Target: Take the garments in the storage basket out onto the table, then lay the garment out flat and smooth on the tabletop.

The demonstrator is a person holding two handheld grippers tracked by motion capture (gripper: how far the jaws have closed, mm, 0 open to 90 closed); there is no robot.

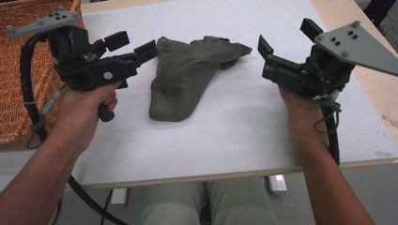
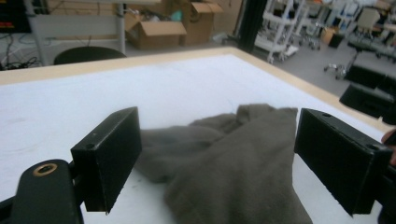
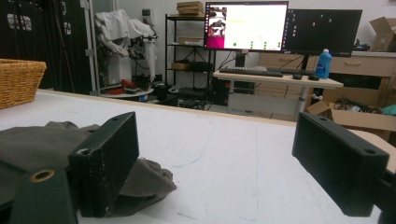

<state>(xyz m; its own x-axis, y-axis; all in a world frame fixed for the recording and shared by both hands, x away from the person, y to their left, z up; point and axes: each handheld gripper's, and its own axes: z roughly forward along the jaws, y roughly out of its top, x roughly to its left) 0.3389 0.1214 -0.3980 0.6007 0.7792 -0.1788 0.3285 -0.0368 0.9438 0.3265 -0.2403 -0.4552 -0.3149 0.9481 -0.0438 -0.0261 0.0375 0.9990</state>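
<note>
Lying crumpled beside wicker basket (image 1: 19, 93), itself cut off at frame edge: olive cloth (image 1: 187, 75), flanked by left gripper (image 1: 136, 47) and right gripper (image 1: 286, 40), jaws apart, clamping nothing

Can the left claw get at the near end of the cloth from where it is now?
Probably yes. The left claw is open beside the cloth, jaws pointing at it, and only bare table lies around the cloth's near end.

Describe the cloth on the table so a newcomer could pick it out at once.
Start at the white table, with the wicker basket at its left edge. Midway between the left gripper and the right gripper, both open, lies the cloth. It is the one soft, crumpled, olive-grey thing there, lying flat and held by neither gripper.
</note>
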